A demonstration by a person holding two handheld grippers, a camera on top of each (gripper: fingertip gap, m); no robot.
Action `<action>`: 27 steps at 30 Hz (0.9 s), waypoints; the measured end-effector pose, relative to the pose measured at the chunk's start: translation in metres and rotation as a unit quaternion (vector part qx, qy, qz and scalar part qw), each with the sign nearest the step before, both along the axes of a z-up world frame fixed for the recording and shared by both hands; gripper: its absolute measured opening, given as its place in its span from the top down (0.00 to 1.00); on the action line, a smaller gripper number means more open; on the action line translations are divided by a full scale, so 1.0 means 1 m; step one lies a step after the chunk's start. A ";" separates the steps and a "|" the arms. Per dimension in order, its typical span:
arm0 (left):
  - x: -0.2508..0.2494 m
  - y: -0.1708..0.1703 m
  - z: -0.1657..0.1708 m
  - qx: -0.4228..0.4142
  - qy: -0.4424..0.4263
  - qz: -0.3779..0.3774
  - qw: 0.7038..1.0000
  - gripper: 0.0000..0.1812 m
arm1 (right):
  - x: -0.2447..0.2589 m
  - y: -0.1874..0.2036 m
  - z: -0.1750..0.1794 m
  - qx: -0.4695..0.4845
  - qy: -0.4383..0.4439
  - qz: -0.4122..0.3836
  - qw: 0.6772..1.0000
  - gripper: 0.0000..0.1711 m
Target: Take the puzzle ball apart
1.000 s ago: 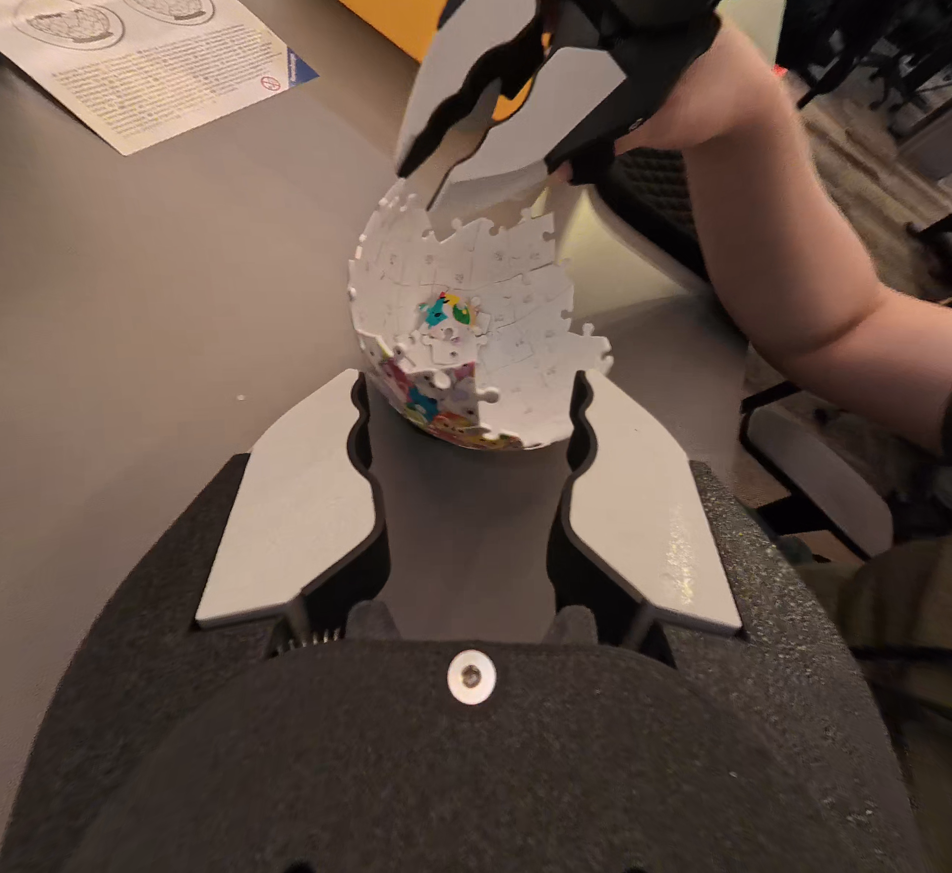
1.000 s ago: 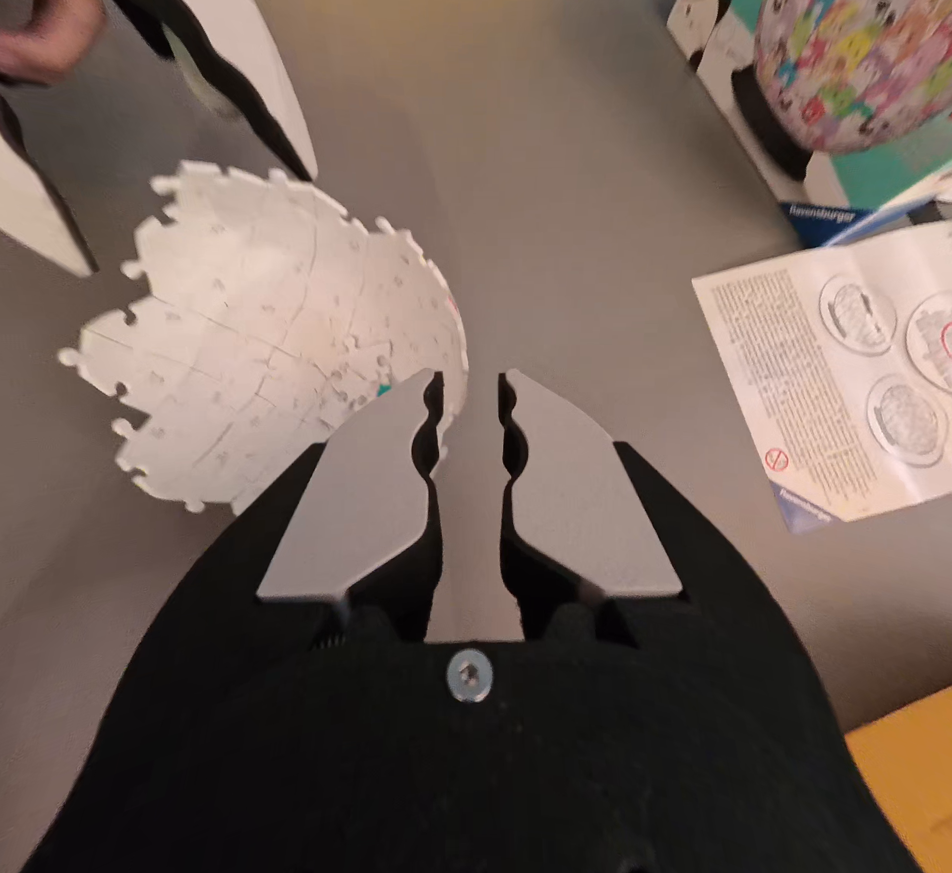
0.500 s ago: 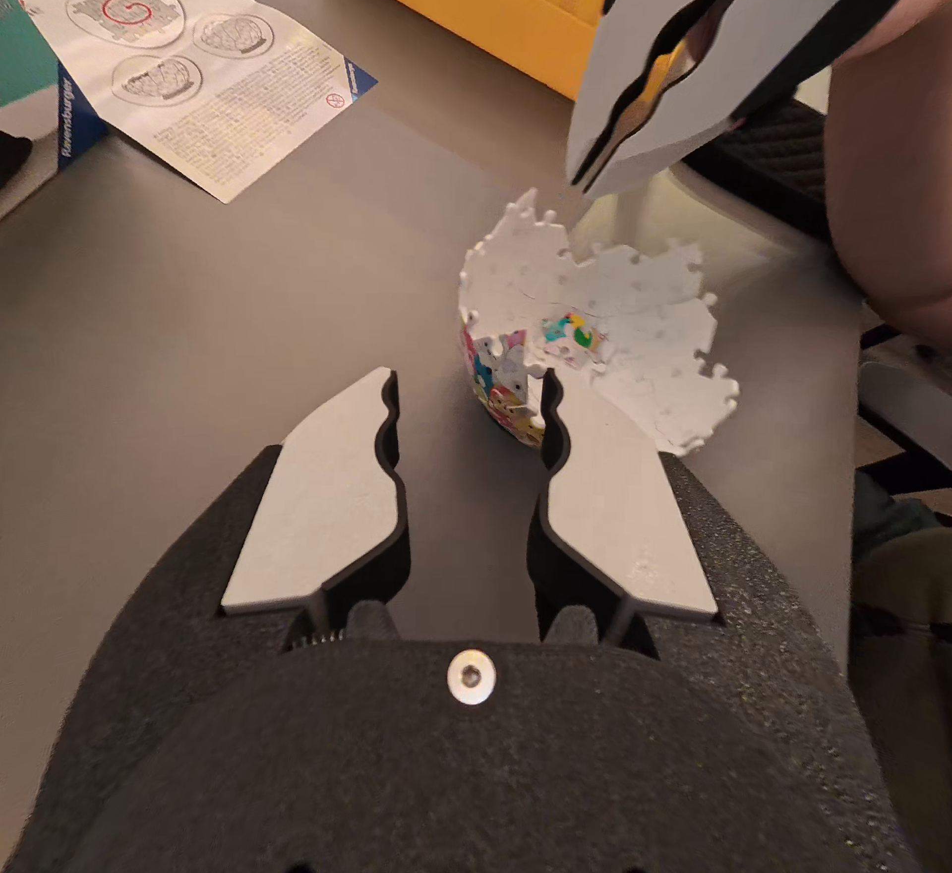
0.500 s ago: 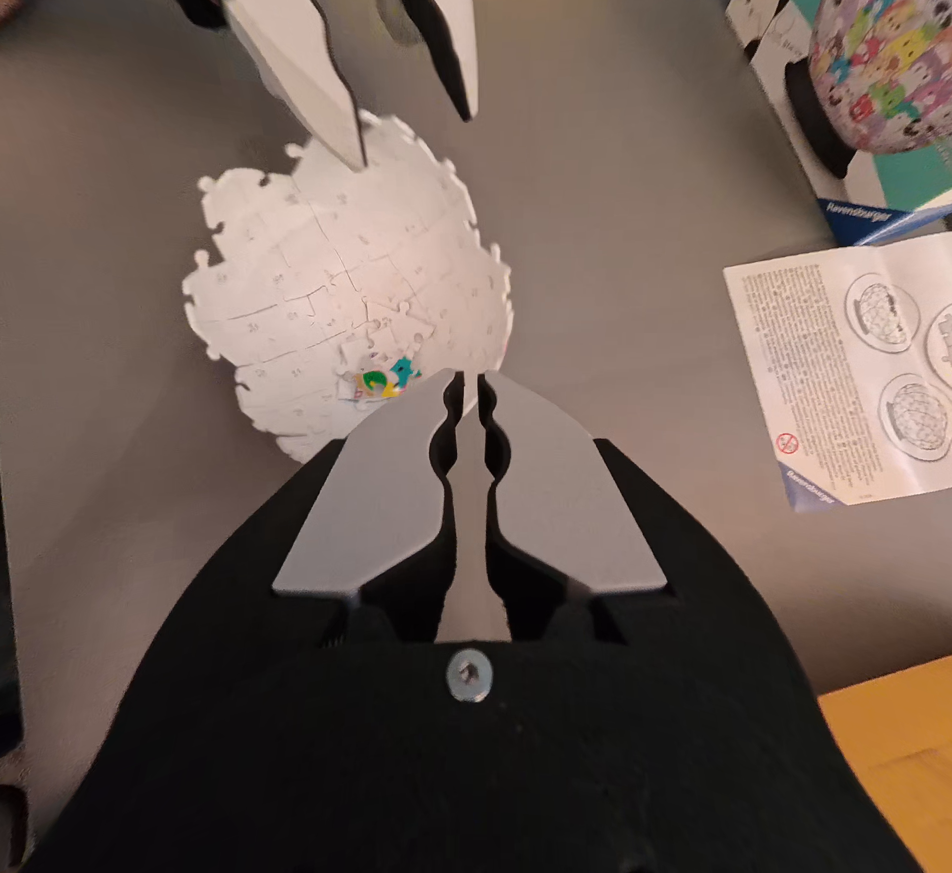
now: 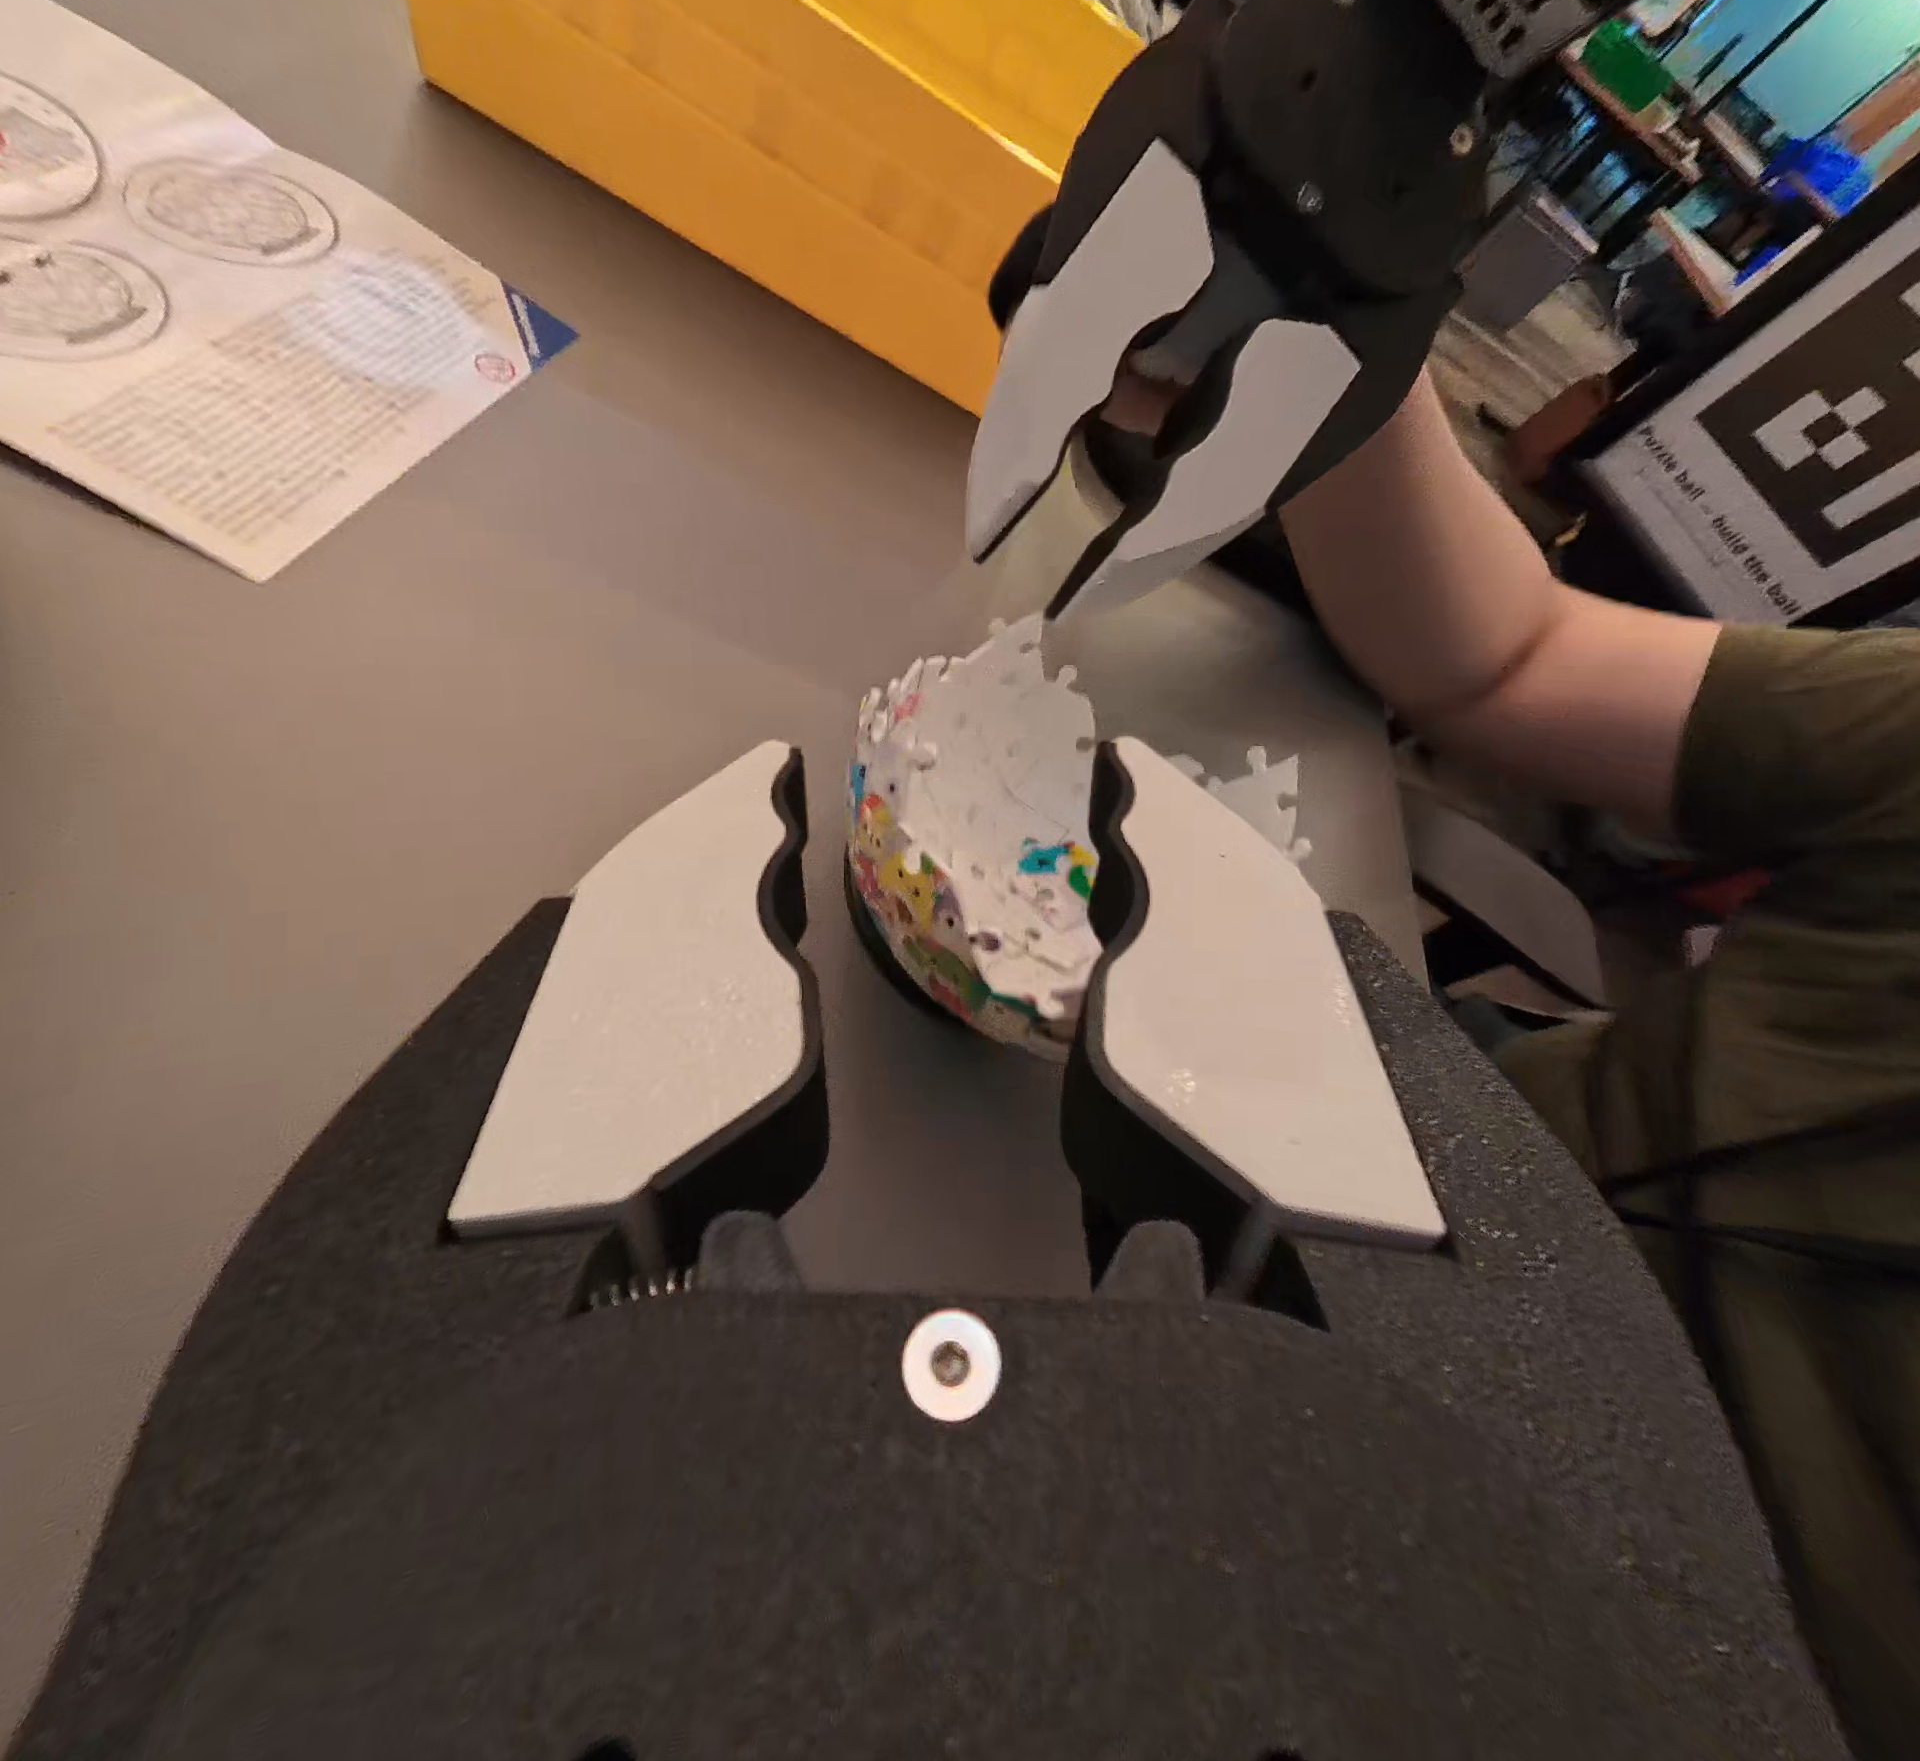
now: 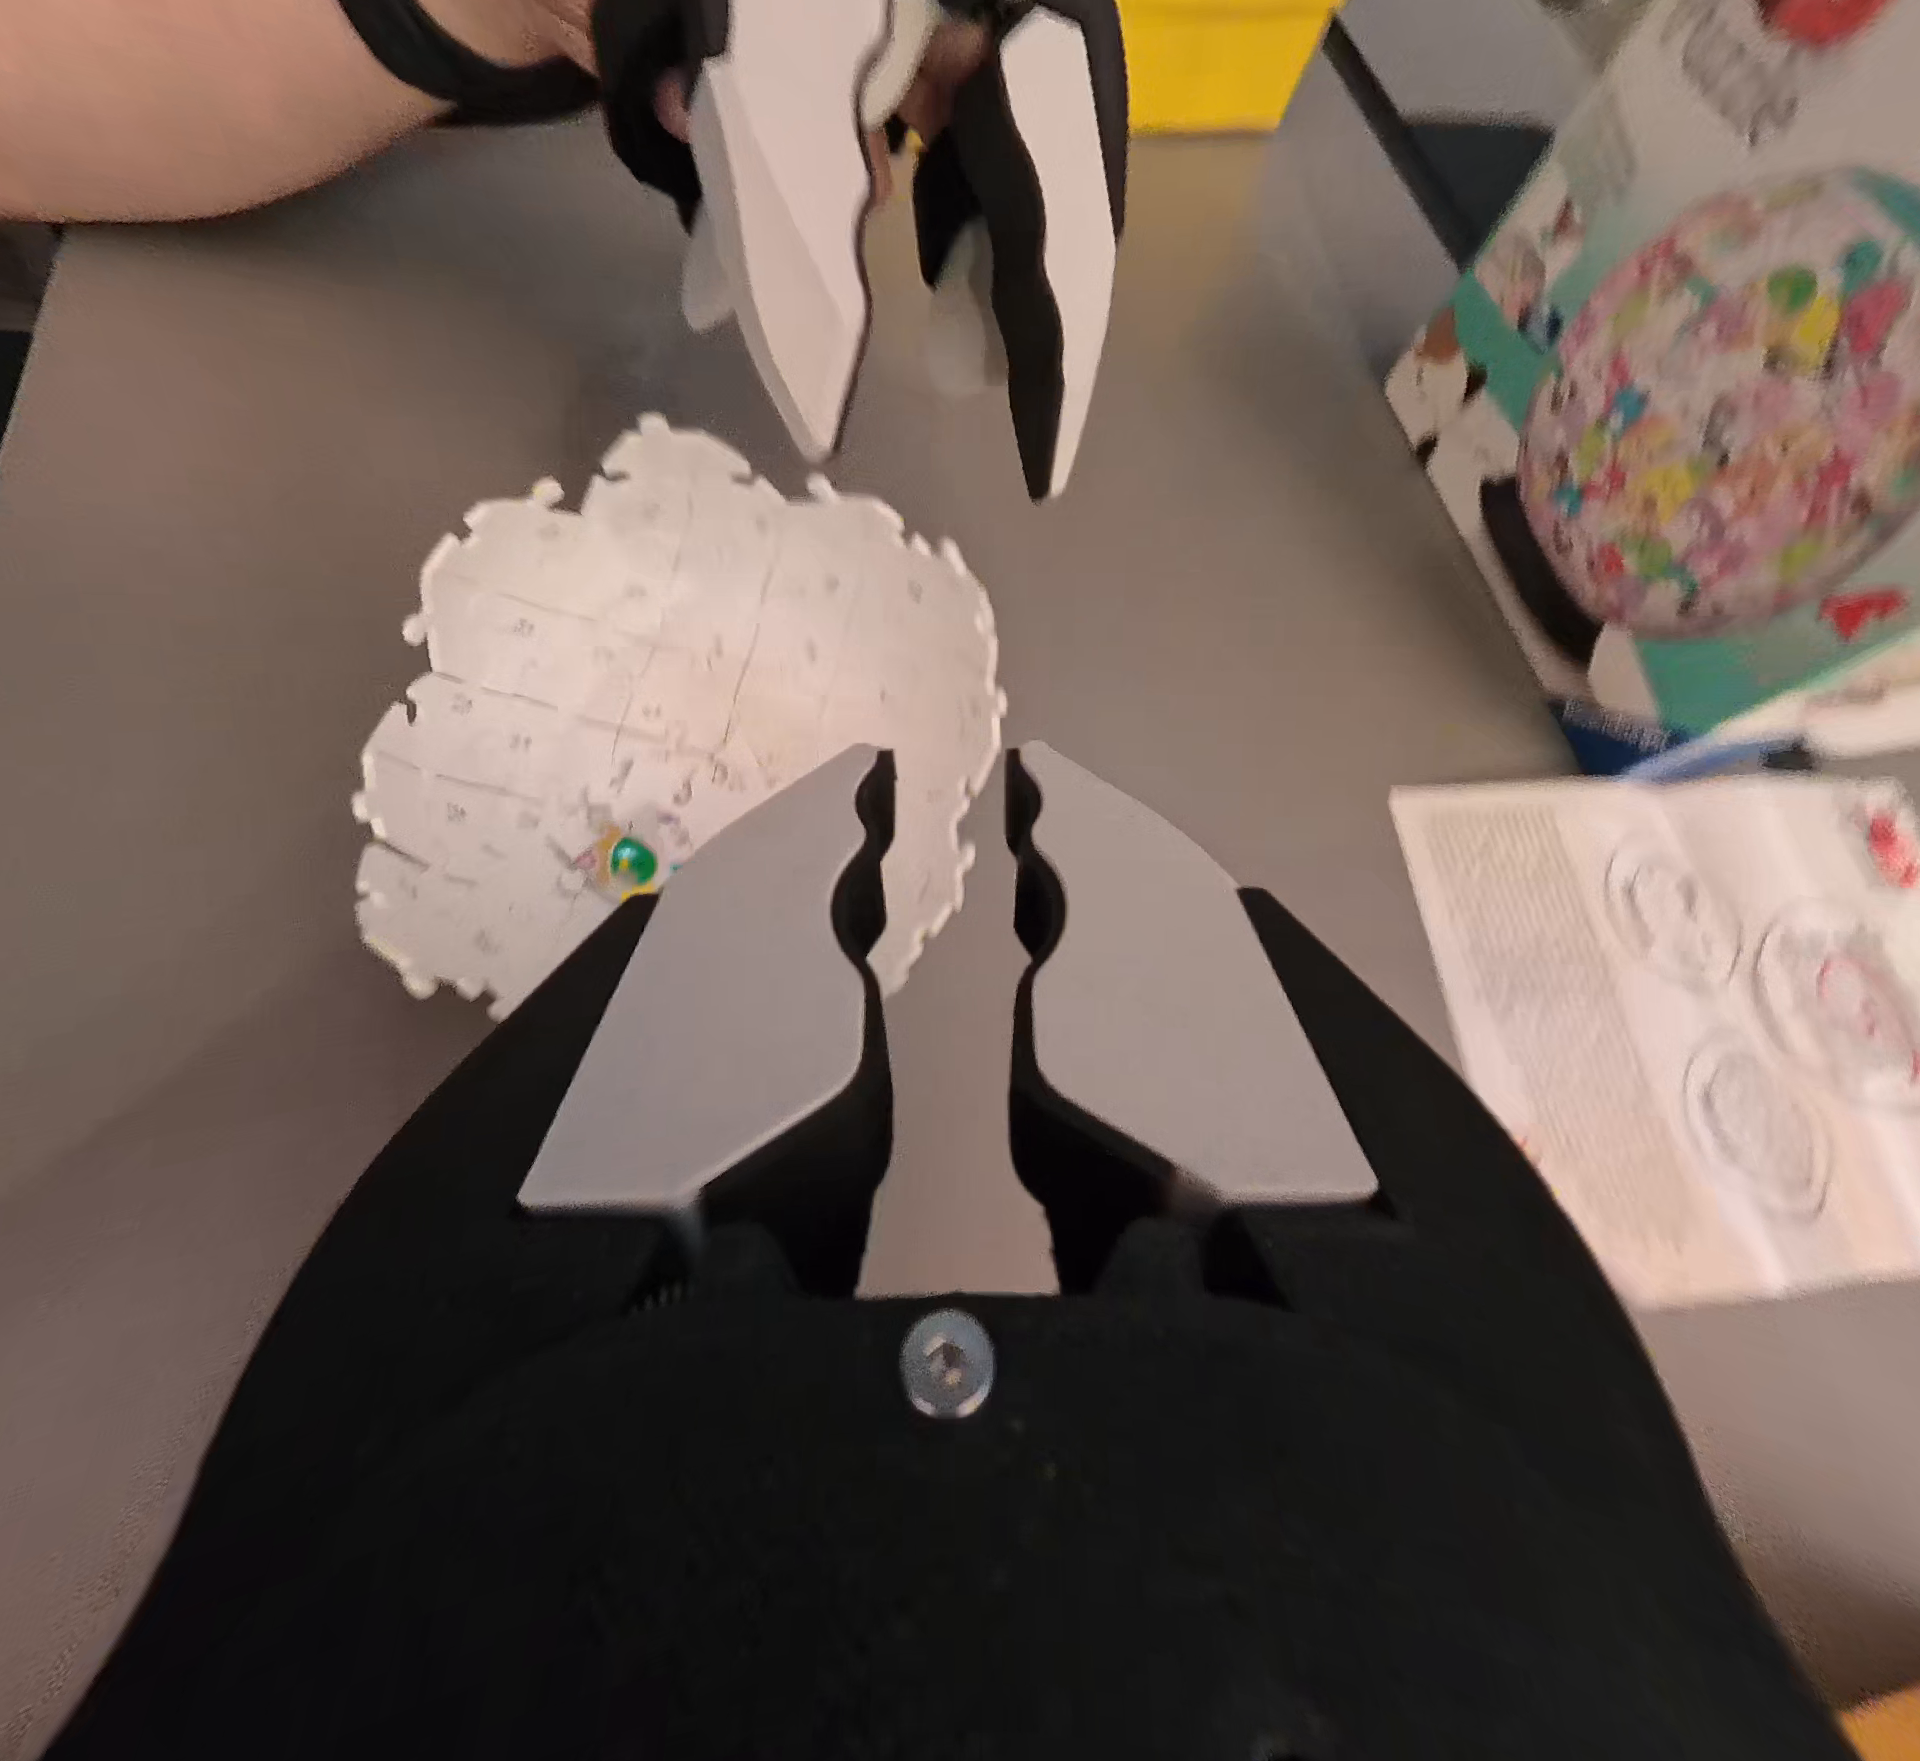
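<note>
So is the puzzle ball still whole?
No. The puzzle ball is an open shell with a jagged rim and its white inside showing.

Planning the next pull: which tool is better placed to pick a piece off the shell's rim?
Likely right: the right tool hovers at the puzzle shell rim; the left tool only straddles its body.

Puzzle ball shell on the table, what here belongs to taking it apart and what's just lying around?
In the job: puzzle ball shell; left tongs; right tongs.

Lying about: yellow box; instruction leaflet; puzzle carton.
</note>
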State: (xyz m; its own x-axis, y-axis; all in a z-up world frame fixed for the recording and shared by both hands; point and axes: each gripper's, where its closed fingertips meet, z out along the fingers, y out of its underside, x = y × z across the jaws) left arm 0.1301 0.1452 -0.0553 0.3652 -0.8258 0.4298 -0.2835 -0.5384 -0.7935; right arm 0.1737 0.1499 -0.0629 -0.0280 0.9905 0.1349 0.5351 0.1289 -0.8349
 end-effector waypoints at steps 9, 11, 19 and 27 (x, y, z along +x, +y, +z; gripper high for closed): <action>-0.008 -0.008 -0.021 0.008 0.159 -0.002 0.987 0.82 | -0.042 0.003 -0.007 0.041 -0.037 0.144 0.988 0.82; -0.012 -0.006 -0.028 0.016 0.190 0.006 0.982 0.84 | -0.045 0.001 -0.013 0.029 -0.043 0.157 0.986 0.84; -0.001 -0.008 -0.038 0.008 0.201 0.005 0.980 0.93 | -0.052 -0.003 -0.019 0.018 -0.046 0.163 0.985 0.97; -0.003 -0.005 -0.049 0.046 0.258 0.020 0.965 0.98 | -0.049 -0.003 -0.026 0.034 -0.063 0.165 0.984 0.98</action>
State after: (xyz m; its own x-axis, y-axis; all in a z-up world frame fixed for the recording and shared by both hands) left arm 0.1275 0.1401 -0.1040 0.5433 -0.8325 0.1084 -0.6342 -0.4916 -0.5968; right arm 0.1244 0.1468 -0.0893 -0.3672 0.9133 0.1762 0.5532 0.3668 -0.7479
